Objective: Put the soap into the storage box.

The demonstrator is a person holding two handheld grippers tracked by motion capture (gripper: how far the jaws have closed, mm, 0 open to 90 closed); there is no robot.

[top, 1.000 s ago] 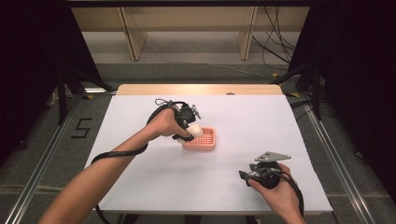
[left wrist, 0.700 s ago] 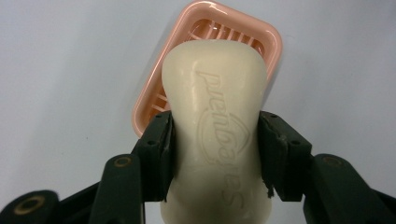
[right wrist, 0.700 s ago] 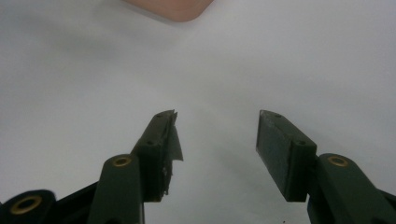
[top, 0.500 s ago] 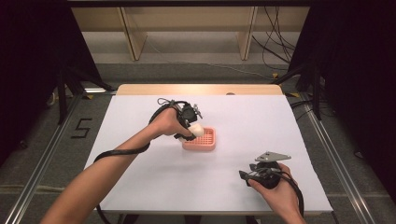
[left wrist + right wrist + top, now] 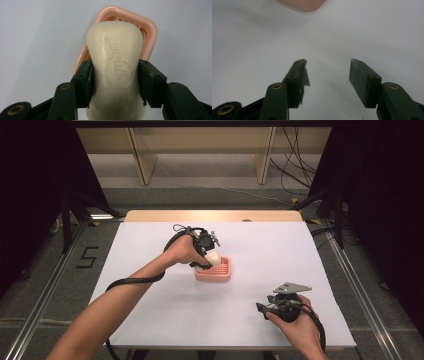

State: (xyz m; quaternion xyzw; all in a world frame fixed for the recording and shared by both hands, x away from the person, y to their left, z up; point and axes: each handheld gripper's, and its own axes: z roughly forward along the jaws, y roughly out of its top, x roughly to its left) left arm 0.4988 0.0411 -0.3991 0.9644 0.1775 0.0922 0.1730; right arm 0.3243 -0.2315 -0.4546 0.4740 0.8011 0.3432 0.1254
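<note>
Now left gripper (image 5: 115,82) pinching cream soap bar (image 5: 115,65) at mid-length, bar poised above pink soap dish (image 5: 151,27), at its left edge. Advice: centre bar over dish, lower flat, release only once seated. Right gripper (image 5: 328,75) spread, empty, resting on white table (image 5: 150,250), well apart.

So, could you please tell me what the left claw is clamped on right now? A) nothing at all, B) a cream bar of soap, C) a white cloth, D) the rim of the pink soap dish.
B: in the left gripper view the left claw presses both pads on the cream bar of soap, held over the pink soap dish.
</note>
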